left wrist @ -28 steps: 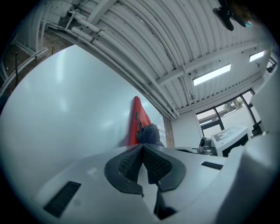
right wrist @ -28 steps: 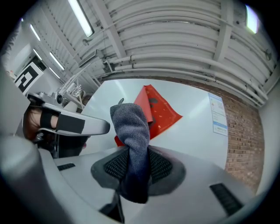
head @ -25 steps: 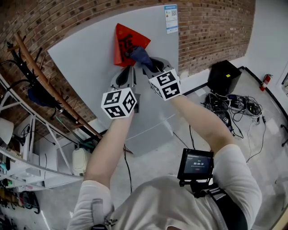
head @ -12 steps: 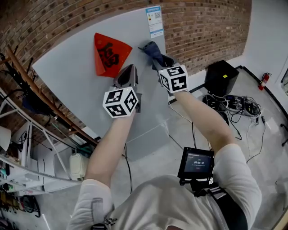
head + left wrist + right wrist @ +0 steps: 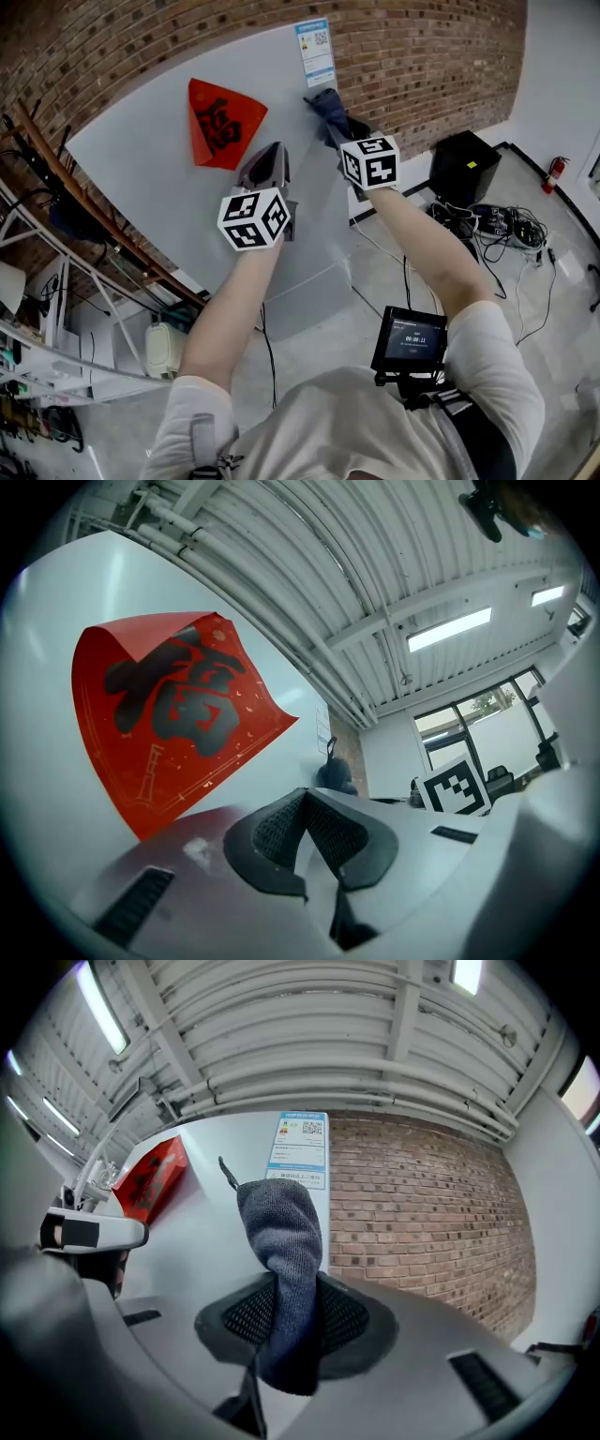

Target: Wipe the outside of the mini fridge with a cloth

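The right gripper (image 5: 286, 1321) is squeezing a dark blue-grey cloth (image 5: 279, 1232) tight between its jaws. The cloth is sticking up against the white front of the mini fridge (image 5: 150, 150), high up near its right edge and just under a blue and white label (image 5: 316, 52). The left gripper (image 5: 305, 832) is pressing its jaws together with nothing in them, and it is pointing at the fridge front just below and to the right of a red paper sign (image 5: 220, 122).

The person's arms (image 5: 230, 305) are covering the mini fridge's (image 5: 141, 141) lower front — its label (image 5: 316, 52) is showing print too small to read.
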A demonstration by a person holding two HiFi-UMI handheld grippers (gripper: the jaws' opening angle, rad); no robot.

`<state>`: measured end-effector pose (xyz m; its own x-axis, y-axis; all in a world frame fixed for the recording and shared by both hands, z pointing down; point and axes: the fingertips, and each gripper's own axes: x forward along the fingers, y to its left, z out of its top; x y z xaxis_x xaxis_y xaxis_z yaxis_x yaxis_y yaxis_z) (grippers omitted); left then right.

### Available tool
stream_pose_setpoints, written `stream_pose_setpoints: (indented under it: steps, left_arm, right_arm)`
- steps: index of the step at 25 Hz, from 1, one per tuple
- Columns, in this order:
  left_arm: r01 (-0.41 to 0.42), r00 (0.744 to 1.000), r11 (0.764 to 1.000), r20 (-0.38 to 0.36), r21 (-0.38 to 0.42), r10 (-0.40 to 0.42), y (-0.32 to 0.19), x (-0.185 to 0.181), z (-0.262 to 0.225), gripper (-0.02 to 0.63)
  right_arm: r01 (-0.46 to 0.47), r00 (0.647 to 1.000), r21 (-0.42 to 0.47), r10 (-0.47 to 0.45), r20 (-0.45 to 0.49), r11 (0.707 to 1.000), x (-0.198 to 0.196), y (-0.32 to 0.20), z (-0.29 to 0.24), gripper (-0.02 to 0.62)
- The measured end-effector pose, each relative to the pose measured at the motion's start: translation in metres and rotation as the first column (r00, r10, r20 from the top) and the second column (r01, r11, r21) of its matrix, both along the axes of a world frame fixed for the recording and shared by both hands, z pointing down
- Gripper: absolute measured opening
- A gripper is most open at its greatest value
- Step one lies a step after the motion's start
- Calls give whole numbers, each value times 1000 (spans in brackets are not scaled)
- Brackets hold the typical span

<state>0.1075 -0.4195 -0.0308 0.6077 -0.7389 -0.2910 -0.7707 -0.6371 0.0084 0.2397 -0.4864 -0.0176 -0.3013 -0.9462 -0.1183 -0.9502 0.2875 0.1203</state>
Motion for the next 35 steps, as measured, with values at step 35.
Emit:
stream_pose_setpoints:
  steps: [35]
  left_arm:
    - [356, 934, 920, 16, -164, -358, 72, -361, 104, 3]
  right_arm:
    - [461, 878, -72, -467, -108, 884, -444, 113, 87, 110]
